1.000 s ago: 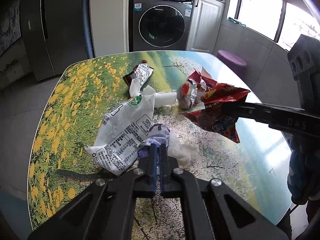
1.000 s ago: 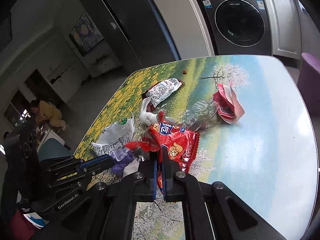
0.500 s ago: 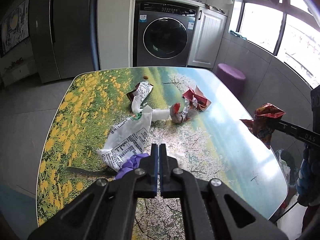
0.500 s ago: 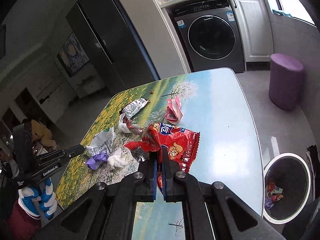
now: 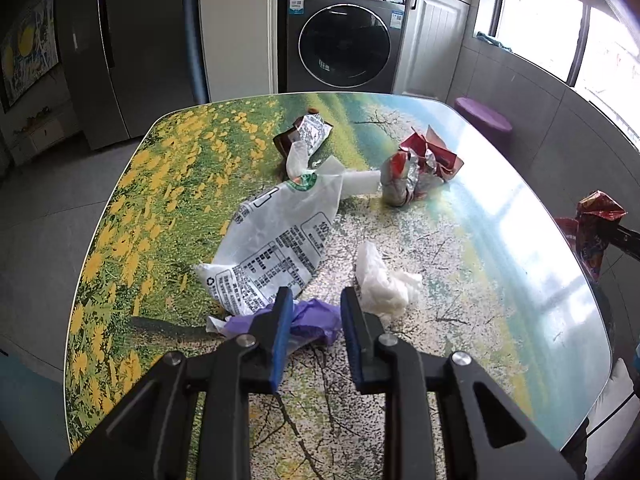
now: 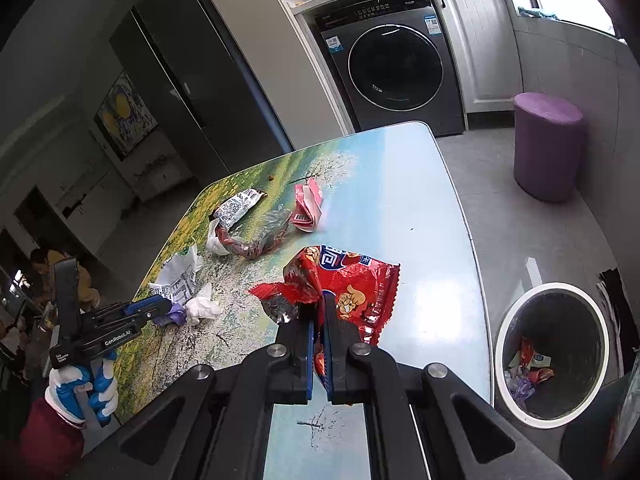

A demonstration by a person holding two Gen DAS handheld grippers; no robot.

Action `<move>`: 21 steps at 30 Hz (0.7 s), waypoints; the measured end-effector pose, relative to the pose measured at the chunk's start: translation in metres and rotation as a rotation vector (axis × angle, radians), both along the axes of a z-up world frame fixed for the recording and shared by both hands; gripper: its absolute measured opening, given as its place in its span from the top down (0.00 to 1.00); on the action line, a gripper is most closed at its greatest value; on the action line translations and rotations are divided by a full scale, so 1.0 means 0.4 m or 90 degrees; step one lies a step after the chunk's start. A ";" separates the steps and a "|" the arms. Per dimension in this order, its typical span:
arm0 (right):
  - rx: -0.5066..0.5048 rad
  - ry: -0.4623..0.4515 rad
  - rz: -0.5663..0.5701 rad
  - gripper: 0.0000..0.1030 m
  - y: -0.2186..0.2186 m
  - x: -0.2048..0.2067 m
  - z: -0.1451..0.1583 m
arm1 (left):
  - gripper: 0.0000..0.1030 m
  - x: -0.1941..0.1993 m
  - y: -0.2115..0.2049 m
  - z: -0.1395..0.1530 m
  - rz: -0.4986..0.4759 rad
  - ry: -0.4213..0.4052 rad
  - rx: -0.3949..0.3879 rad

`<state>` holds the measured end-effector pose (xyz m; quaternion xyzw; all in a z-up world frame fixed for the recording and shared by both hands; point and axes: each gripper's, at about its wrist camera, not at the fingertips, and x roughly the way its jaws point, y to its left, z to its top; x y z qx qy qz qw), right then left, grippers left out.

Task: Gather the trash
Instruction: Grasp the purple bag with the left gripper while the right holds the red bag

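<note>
Left gripper (image 5: 312,312) opened astride purple glove (image 5: 308,320) | long axis crosswise; right gripper (image 6: 319,322) clamps red wrapper (image 6: 348,284)

I see a home kitchen-laundry corner: a washer (image 6: 394,65) built under a counter, a dark fridge (image 5: 132,40), a printed dining table (image 5: 500,240), 1 purple stool (image 6: 548,148), a bin (image 6: 554,354).

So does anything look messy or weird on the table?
Yes: litter lies across the flowery table, including a white printed bag, a crumpled tissue, a purple wad between the open left gripper fingers, and foil wrappers. The right gripper holds a red snack bag, and the bin is nearby.
</note>
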<state>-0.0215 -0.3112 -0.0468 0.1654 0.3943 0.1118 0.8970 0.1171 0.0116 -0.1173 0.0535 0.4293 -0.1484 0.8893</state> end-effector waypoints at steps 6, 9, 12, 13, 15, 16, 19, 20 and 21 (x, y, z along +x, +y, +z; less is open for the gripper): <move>-0.003 0.005 -0.012 0.96 -0.027 -0.013 -0.004 | 0.70 0.004 -0.003 0.009 -0.011 -0.021 0.008; -0.001 0.006 -0.018 0.96 -0.039 -0.016 -0.006 | 0.62 0.019 -0.007 -0.015 -0.005 -0.003 0.030; 0.001 0.003 -0.022 0.96 -0.048 -0.019 -0.003 | 0.62 0.020 -0.015 -0.046 -0.007 0.022 0.035; 0.000 0.001 -0.023 0.96 -0.050 -0.021 0.000 | 0.63 0.018 -0.017 -0.053 -0.008 0.029 0.031; -0.001 -0.002 -0.025 0.96 -0.054 -0.024 0.005 | 0.72 0.012 -0.020 -0.065 -0.008 0.036 0.024; -0.001 -0.004 -0.026 0.96 -0.056 -0.027 0.007 | 0.80 0.006 -0.022 -0.066 -0.007 0.030 0.025; -0.001 -0.009 -0.026 0.96 -0.061 -0.032 0.015 | 0.91 -0.003 -0.019 -0.063 0.001 0.030 0.010; 0.000 -0.012 -0.026 0.96 -0.062 -0.035 0.020 | 0.93 -0.007 -0.016 -0.059 0.007 0.028 0.005; 0.001 -0.016 -0.027 0.96 -0.064 -0.038 0.024 | 0.94 -0.011 -0.012 -0.054 0.013 0.027 -0.003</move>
